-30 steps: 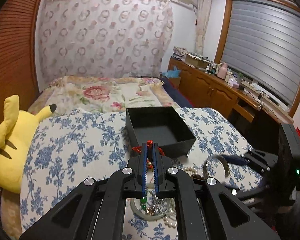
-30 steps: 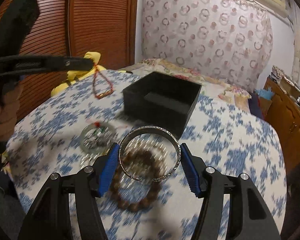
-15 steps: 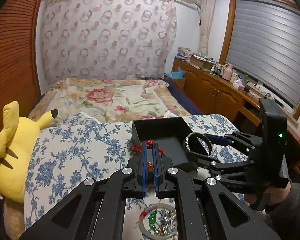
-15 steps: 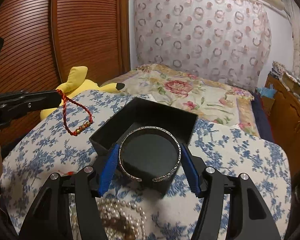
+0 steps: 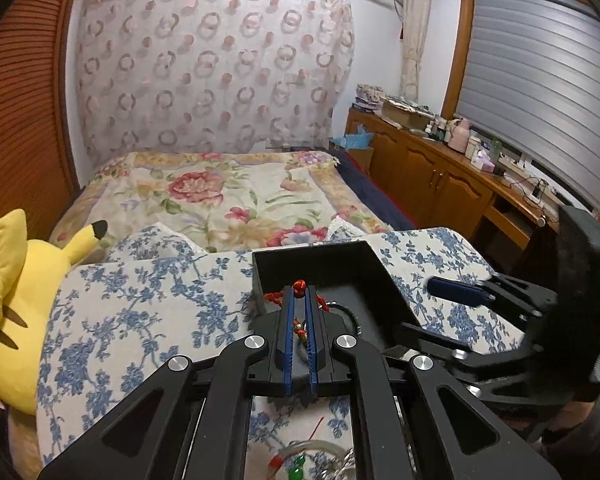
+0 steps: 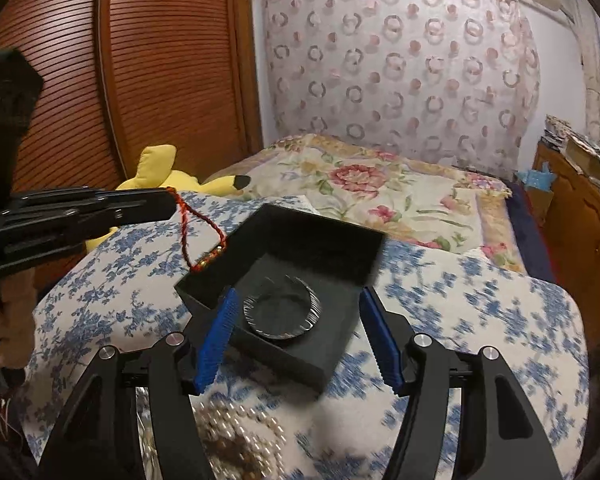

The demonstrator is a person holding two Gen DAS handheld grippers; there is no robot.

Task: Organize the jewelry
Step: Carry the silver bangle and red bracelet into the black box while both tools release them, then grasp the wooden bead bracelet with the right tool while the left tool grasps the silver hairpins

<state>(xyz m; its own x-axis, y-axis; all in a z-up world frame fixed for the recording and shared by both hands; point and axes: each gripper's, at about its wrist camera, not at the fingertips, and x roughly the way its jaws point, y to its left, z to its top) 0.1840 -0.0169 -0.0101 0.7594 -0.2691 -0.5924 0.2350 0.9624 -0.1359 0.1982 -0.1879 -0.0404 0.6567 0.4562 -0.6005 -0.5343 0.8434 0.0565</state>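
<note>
- The silver bangle (image 6: pixel 283 307) lies flat on the floor of the black box (image 6: pixel 332 236), in the lower middle of the right wrist view; it is blurred.
- The right claw (image 6: pixel 296 336) stands wide open, its blue pads either side of the bangle and clear of it, gripping nothing.
- The red cord bracelet (image 6: pixel 198 236), with gold beads at its low end, hangs from the tip of the left claw (image 5: pixel 299 300) at the left of the right wrist view, its beads over the box's near-left wall.
- The left claw is closed tight on that cord; in its own view the red knot shows just above the pads, in front of the box.
- The box sits on the desk (image 6: pixel 500 320), covered by a blue-flowered cloth.
- A pearl necklace (image 6: pixel 236 436) lies on the cloth at the bottom of the right wrist view, below the box.
- A small glass dish (image 5: pixel 312 460) with green beads shows at the bottom edge of the left wrist view.
- A yellow plush toy (image 5: pixel 12 312) sits at the left edge, beside the desk.
</note>
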